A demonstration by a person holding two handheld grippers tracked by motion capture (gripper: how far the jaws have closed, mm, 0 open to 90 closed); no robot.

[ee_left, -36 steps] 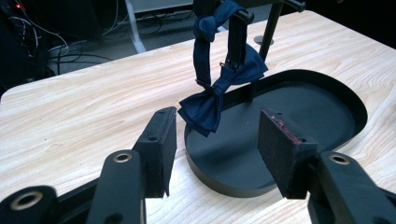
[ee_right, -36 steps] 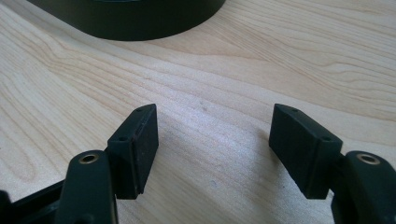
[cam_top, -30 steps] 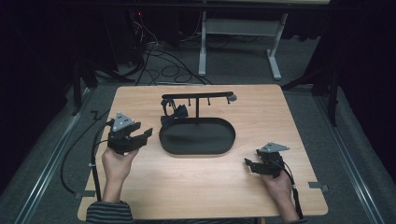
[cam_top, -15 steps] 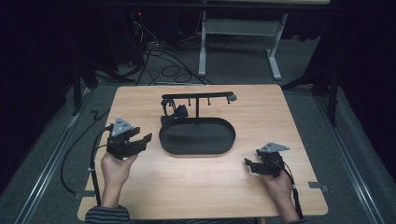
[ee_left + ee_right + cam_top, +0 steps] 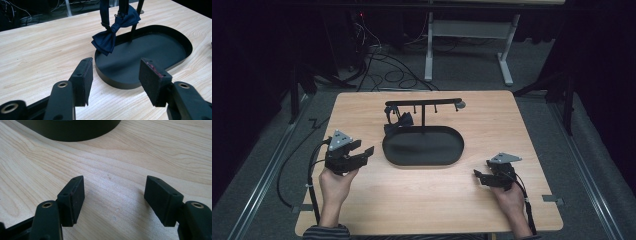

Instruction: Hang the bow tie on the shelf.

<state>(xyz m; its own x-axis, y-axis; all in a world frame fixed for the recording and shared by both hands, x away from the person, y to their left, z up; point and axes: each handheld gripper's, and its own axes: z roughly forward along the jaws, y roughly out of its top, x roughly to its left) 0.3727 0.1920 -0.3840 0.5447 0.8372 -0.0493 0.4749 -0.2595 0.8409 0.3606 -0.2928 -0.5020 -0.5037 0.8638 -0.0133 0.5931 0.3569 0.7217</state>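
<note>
From the high view, the light wooden table (image 5: 427, 200) carries a black oval metal tray (image 5: 423, 146) with a thin black T-shaped stand (image 5: 422, 106) rising from its far edge. The dark navy fabric bow tie (image 5: 398, 121) hangs by its strap from the left end of the crossbar. The left gripper (image 5: 362, 153) sits near the table's left edge, pointed toward the tray, apart from it. The right gripper (image 5: 478, 176) rests low at the near right, well apart from the tie.

On to the left gripper view: its jaws stand wide with nothing between them, and the bow tie (image 5: 113, 35) dangles dead ahead, over the tray's left rim (image 5: 110, 81). The tie is the likely target here. Best approach, I'd say: rise a little, keep the pads level with the knot, and close on the centre band rather than a floppy wing, steering clear of the stand's post (image 5: 135, 22) just behind.

The right gripper view: jaws spread wide, empty, hovering just above bare wood, the tray's wall (image 5: 75, 131) at the far edge. It could steady the tray when the strap is lifted off its hook.
</note>
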